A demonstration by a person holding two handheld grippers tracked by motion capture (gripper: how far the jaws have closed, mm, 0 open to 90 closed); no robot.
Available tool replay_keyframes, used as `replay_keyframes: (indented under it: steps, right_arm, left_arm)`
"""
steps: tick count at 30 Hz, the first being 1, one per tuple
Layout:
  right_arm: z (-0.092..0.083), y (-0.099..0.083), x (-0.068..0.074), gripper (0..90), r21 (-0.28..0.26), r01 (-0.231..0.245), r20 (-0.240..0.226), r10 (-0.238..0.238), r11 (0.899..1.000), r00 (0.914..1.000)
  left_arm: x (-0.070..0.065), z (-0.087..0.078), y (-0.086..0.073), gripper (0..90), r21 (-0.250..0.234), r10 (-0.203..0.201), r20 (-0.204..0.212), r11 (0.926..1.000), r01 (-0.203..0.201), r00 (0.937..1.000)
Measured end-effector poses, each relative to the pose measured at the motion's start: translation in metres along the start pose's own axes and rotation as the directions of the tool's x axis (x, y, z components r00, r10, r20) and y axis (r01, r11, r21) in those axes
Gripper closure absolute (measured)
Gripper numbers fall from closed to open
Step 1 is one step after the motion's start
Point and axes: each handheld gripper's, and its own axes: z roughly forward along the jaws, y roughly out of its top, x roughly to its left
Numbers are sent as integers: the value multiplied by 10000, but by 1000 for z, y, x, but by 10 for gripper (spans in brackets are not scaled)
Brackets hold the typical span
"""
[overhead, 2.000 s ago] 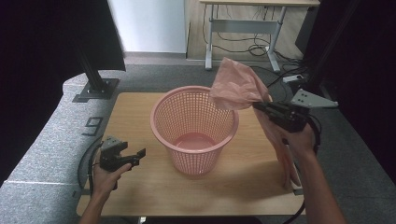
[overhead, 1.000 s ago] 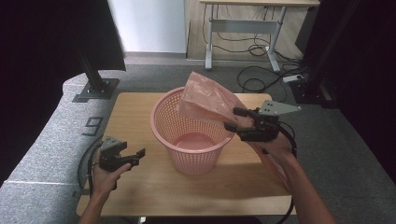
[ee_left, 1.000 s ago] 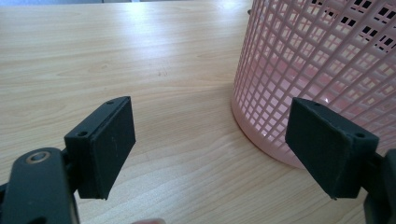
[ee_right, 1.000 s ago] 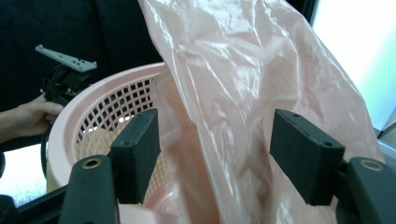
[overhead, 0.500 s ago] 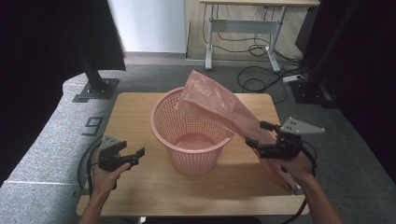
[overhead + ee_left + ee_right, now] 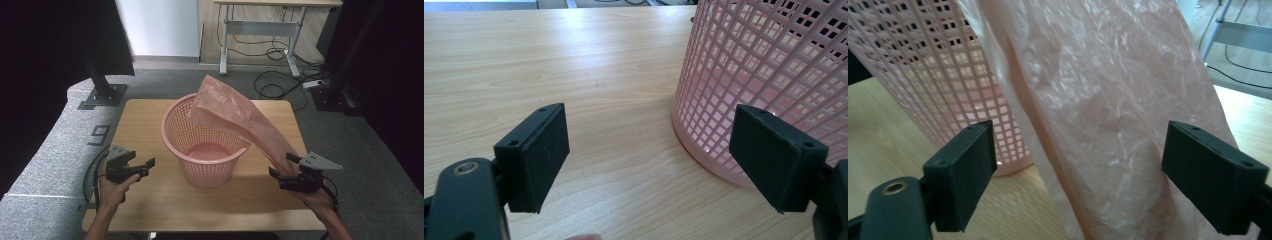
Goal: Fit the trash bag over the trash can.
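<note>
we had both pairs of jaws wide apart, gripping nothing: the right gripper (image 6: 289, 172) with the pink bag (image 6: 1108, 115) loose between its jaws, the left gripper (image 6: 136, 165) facing the basket (image 6: 205, 150). the bag was draped over the rim but not lining it, so we judged the job barely begun.

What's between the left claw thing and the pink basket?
Nothing: bare wooden table lies between the left gripper and the basket, as the left gripper view shows.
</note>
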Motion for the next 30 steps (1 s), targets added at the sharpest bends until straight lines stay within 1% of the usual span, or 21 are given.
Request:
replay_keyframes:
  steps: [1,2,3,4,5,6,9,10,11,12,13,14,16,17,20,23,25,26,27,29,30]
  right_arm:
    - [1,-1,0,184,7,-24,106,24,10000,9999]
    - [1,0,0,233,-13,-50,243,51,10000,9997]
    - [1,0,0,233,-13,-50,243,51,10000,9997]
    - [1,1,1,406,-10,13,400,-12,10000,9992]
    - [1,1,1,406,-10,13,400,-12,10000,9992]
    - [1,2,0,523,-16,64,310,-63,10000,9995]
    - [1,4,0,689,5,214,535,-214,9998,9983]
    - [1,4,0,689,5,214,535,-214,9998,9983]
    - [1,4,0,742,20,296,642,-297,9996,9975]
    - [-1,5,-1,824,8,644,774,-642,9979,9949]
    - [-1,5,-1,824,8,644,774,-642,9979,9949]
    - [-4,7,-3,864,-23,879,957,-873,9961,9916]
    - [-8,10,-6,881,-112,955,1072,-938,9954,9898]
    - [-8,10,-6,881,-112,955,1072,-938,9954,9898]
    - [-17,18,-11,886,-367,1095,1267,-1041,9933,9865]
    - [-21,23,-13,886,-483,1103,1281,-1034,9927,9864]
    - [-27,32,-15,887,-627,1212,1337,-1120,9906,9847]
    - [-27,32,-15,887,-627,1212,1337,-1120,9906,9847]
    - [-32,40,-16,887,-741,1305,1373,-1195,9887,9833]
    - [-33,44,-17,887,-785,1334,1393,-1217,9879,9827]
    - [-36,53,-18,887,-756,1381,1461,-1261,9875,9812]
  left_arm:
    - [0,0,0,161,11,12,5,10000,-12,10000]
    - [0,0,0,161,18,14,12,10000,-14,10000]
    - [0,0,0,161,18,14,12,10000,-14,10000]
    - [0,0,0,161,28,10,13,10000,-10,10000]
    - [0,0,0,161,28,10,13,10000,-10,10000]
    - [0,0,0,161,9,-10,20,10000,10,10000]
    - [1,-1,0,162,-12,1,17,10000,-1,10000]
    - [1,-1,0,162,-23,-11,24,10000,11,10000]
    - [1,-2,0,162,-37,-18,28,10000,18,10000]
    - [1,-2,1,162,-63,0,19,10000,0,10000]
    - [1,-2,1,162,-63,0,19,10000,0,10000]
    - [0,-2,1,163,-84,-2,21,10000,2,10000]
    - [0,-3,2,163,-103,0,30,9999,0,10000]
    - [0,-3,3,163,-127,6,35,9999,-6,10000]
    - [-2,-8,7,164,-325,19,64,9995,-17,10000]
    - [-3,-12,11,167,-476,60,101,9989,-55,9999]
    - [-5,-19,17,167,-734,124,159,9972,-113,9998]
    - [-5,-19,17,167,-734,124,159,9972,-113,9998]
    - [-5,-22,20,167,-833,134,181,9965,-118,9997]
    - [-5,-29,25,167,-1026,137,245,9947,-111,9996]
    - [-6,-34,30,167,-1202,121,343,9927,-79,9993]
